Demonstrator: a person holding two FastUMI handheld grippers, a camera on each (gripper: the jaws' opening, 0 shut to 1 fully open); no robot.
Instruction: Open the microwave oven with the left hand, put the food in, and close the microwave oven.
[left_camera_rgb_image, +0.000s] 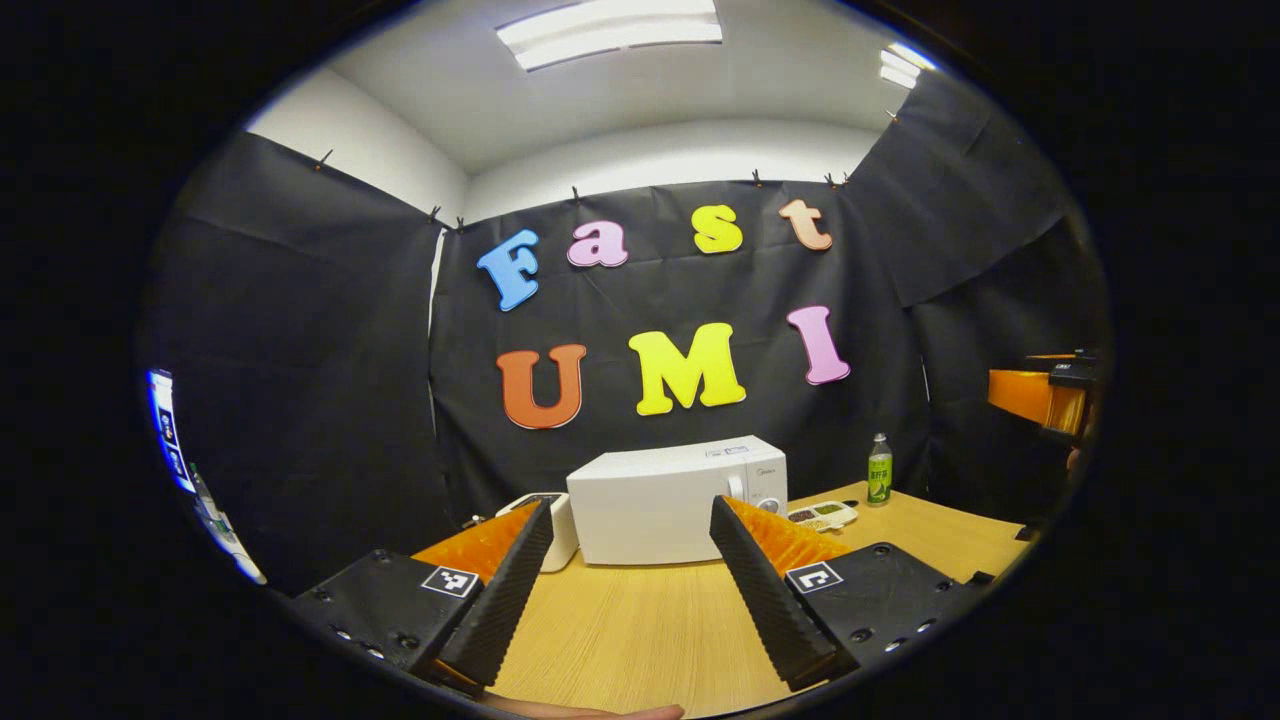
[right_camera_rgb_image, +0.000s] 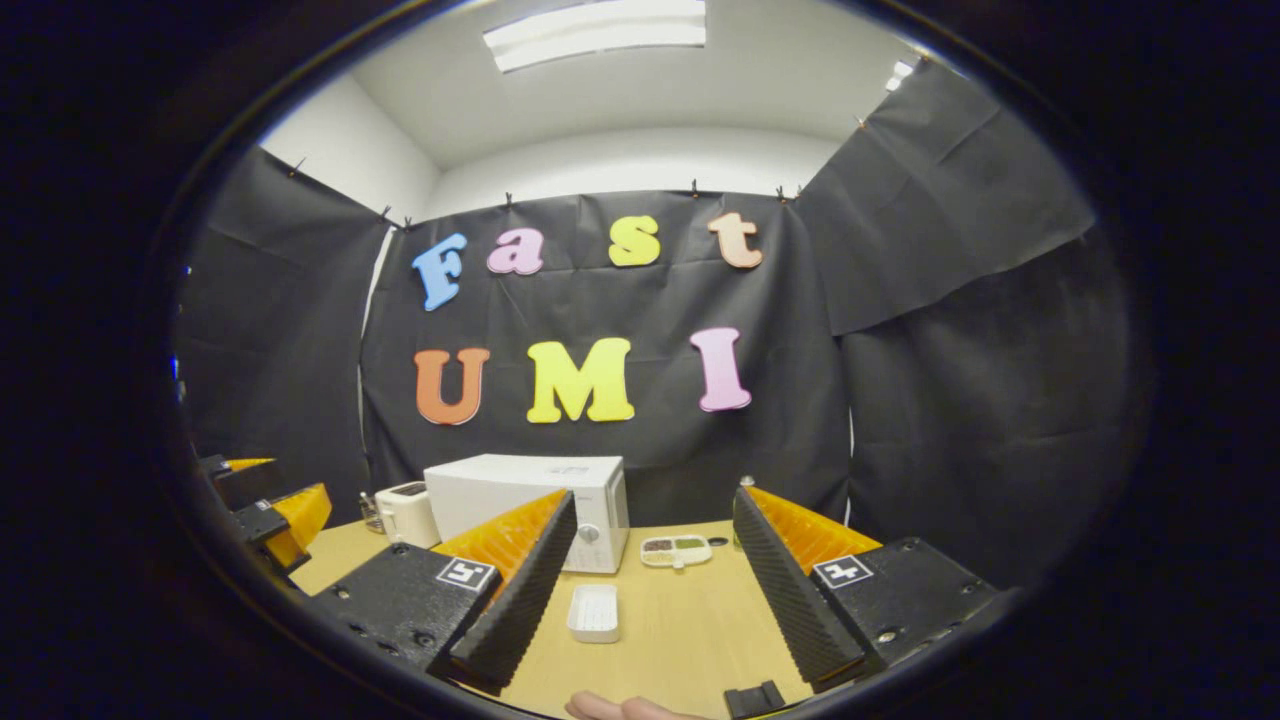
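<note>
- Nothing of the task done yet, judging by the scene: microwave oven door closed, food outside it; opening, loading and closing all left.
- Far left on the wooden table: small white toaster, rounded corners, just beside the microwave oven.
- Centre, far: microwave oven, white boxy shell, smooth and glossy, round dial on the control strip at its right side.
- Near, in the right gripper view: small white rectangular tray, ribbed floor, apparently empty.
- Right of the oven: food tray, white, compartmented, with dark and greenish portions; well apart from both tools.
- Far right: green bottle, slim, upright, pale cap.
- Left gripper: spread wide, holding nothing, ridged wedge-shaped fingers aimed at the oven, well short of it.
- Right gripper: likewise wide apart, empty, above the table with the ribbed tray between its fingers in view, untouched.
</note>
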